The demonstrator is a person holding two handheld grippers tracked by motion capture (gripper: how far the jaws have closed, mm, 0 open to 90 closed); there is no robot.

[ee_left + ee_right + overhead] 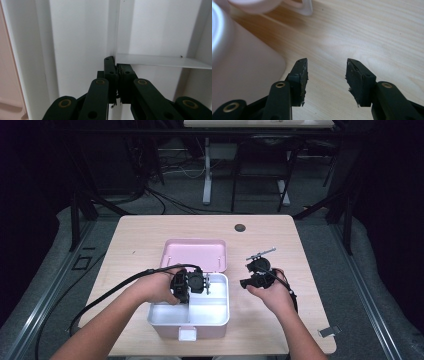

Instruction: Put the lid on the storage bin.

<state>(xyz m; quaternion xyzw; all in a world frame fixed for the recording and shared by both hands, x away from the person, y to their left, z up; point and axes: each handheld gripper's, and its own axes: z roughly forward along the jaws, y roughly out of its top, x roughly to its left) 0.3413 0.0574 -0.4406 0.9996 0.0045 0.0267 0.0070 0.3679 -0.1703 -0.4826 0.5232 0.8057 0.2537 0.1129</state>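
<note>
Step in hand, as judged: work on the white divider tray inside the open pink box. The table (140, 235) carried the pink box (220, 317) near its middle, lid (195, 254) swung back on the far side of both tongs. Inside sat the white tray (80, 37), split into compartments by a thin divider wall (160, 60).

Left gripper (190, 284) was down in the tray's far-left compartment. Its jaws were together, and in the left gripper view they looked pinched on the end of the divider wall, right where it meets the crossing partition; a real clamp or just contact, hard to tell.

Right gripper (326, 75) hung off to the right of the box, apart from it, over bare table. Jaws stood partly apart with nothing between them, touching nothing. The box's rounded corner lay just left of its jaws in the right gripper view.

Next move likely calls for the left to lift or shift the tray by that wall, keeping it level, while the right comes in to steady the box rim.
</note>
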